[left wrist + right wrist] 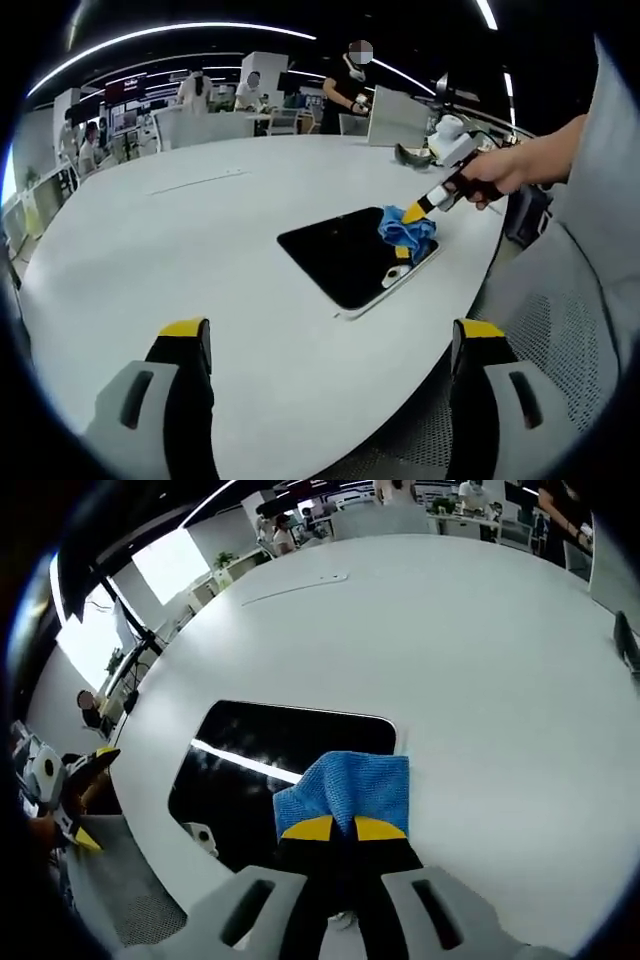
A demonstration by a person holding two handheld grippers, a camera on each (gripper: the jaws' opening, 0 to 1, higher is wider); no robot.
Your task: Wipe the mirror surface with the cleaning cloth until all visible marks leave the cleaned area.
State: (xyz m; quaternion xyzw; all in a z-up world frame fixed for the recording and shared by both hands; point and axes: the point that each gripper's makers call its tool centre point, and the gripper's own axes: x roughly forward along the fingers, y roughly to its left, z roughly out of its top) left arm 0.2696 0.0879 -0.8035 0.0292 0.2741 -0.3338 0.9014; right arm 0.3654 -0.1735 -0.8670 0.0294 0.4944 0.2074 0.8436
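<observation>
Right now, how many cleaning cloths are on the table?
1: a blue microfibre cloth on the near edge of the dark rectangular mirror, clamped in the right gripper. Others may lie out of view.

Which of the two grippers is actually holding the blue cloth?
The right gripper, shut on the blue cloth over the mirror. The left gripper hangs open, off the mirror.

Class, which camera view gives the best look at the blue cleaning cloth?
The right gripper view: the blue cleaning cloth sits close, weave visible, on the mirror. The left gripper view shows it small and bunched.

bright ceiling strips, fisheye-warped edges
</observation>
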